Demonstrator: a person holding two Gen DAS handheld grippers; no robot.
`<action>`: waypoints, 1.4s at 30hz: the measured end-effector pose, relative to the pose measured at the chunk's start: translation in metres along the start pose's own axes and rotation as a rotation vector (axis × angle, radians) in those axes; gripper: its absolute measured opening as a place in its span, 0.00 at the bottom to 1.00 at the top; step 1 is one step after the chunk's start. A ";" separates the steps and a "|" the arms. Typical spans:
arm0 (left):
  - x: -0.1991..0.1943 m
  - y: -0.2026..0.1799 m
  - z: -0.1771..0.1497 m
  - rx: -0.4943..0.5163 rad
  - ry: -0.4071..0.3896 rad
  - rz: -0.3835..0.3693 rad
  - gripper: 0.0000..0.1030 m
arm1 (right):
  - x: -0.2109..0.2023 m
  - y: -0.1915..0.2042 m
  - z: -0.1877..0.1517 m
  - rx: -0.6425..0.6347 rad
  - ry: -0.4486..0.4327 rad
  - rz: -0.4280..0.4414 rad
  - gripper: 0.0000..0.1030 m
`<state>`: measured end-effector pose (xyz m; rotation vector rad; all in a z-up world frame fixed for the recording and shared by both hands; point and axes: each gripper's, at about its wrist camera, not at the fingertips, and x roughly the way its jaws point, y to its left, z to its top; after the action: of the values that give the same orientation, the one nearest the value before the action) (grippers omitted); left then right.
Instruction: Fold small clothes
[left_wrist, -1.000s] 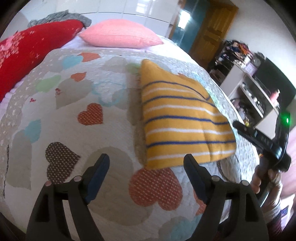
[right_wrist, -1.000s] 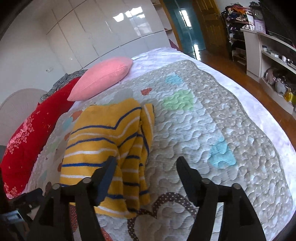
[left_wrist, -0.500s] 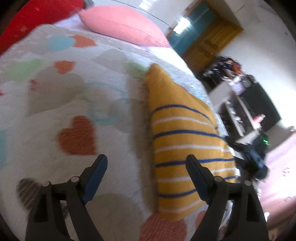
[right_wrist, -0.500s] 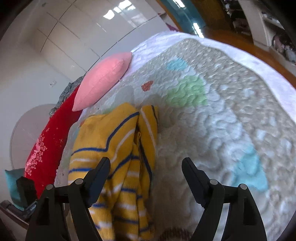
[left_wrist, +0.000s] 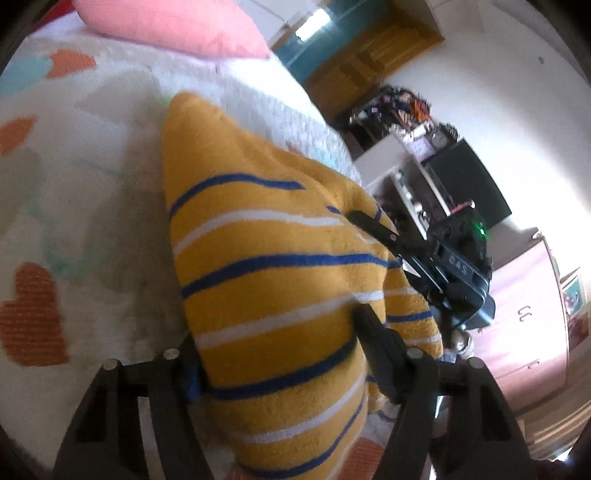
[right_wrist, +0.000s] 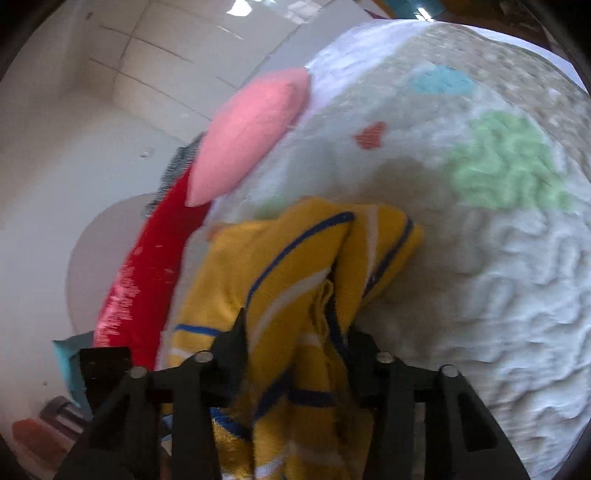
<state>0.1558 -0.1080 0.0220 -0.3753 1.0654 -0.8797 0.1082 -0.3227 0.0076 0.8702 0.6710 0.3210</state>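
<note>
A folded yellow garment (left_wrist: 266, 280) with blue and white stripes lies on the heart-patterned quilt (left_wrist: 66, 206). My left gripper (left_wrist: 280, 350) has its two fingers on either side of the garment's near edge, closing on it. My right gripper (right_wrist: 299, 347) straddles the garment (right_wrist: 295, 280) at its opposite side, its fingers pressed into the bunched layers. The right gripper also shows in the left wrist view (left_wrist: 373, 225), its finger lying on the garment's far edge.
A pink pillow (left_wrist: 173, 26) and a red cushion (right_wrist: 147, 280) lie at the head of the bed. Shelves with clutter and a dark screen (left_wrist: 465, 184) stand beyond the bed's right edge. White wardrobe doors (right_wrist: 155, 48) are behind the pillow.
Both grippers moved forward from open positions short of the garment onto its opposite edges. Their fingers have narrowed around the cloth, which now bulges between them.
</note>
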 end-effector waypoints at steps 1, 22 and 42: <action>-0.010 -0.002 0.000 0.004 -0.022 0.010 0.67 | -0.001 0.008 0.000 -0.016 -0.003 0.025 0.43; -0.114 -0.055 -0.095 0.137 -0.272 0.504 0.82 | -0.019 0.094 -0.070 -0.193 -0.019 -0.054 0.54; -0.167 -0.126 -0.155 0.344 -0.560 0.740 1.00 | -0.110 0.112 -0.160 -0.320 -0.192 -0.434 0.70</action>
<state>-0.0690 -0.0351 0.1324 0.0773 0.4484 -0.2451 -0.0791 -0.2152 0.0676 0.4267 0.5908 -0.0471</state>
